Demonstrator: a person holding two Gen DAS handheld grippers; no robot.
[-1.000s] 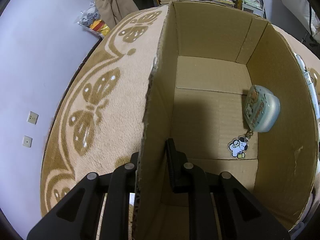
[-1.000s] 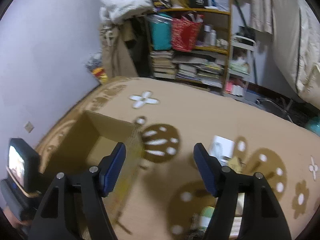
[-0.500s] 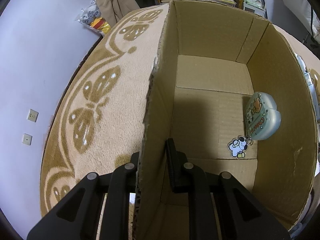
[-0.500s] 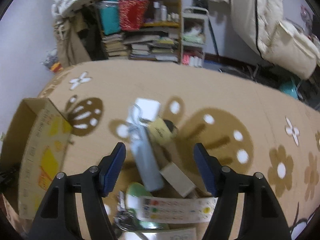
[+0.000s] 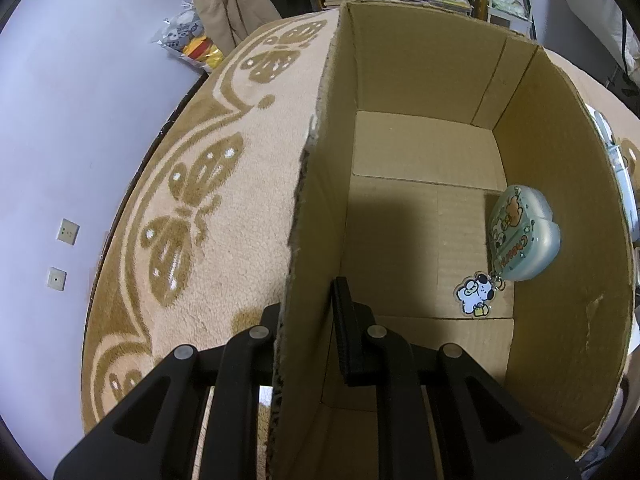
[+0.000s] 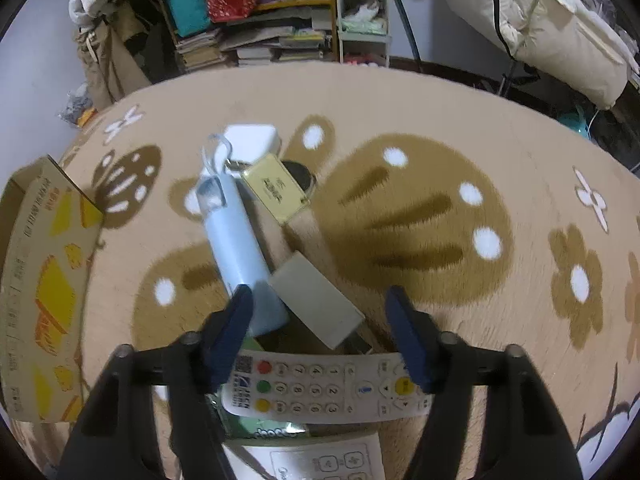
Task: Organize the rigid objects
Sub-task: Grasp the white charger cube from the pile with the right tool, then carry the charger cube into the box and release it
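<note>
Left wrist view: the left gripper [image 5: 308, 312] points steeply down and is clamped on the near wall of the cardboard box [image 5: 560, 208], one finger outside against the rug [image 5: 224, 264], the other inside the box. On the box floor, against the right-hand wall, a pale green heart-shaped case [image 5: 524, 232] leans on its edge, with a cartoon dog charm [image 5: 474, 294] lying flat just below it on a short ring.

Right wrist view: the right gripper [image 6: 320, 300] tilts steeply down over a heap of things on the rug. Its blue-padded jaws are closing, roughly half open, and grip nothing. Between and just beyond the pads lies a grey rectangular block [image 6: 316, 300]; the left pad overlaps the near end of a pale blue bottle [image 6: 236, 248]. A white remote control [image 6: 320, 390] lies crosswise under the fingers, nearer the camera. Farther off sit a yellow card-like box [image 6: 276, 188] and a white square box [image 6: 250, 140]. The cardboard box stands at the left edge.
</note>
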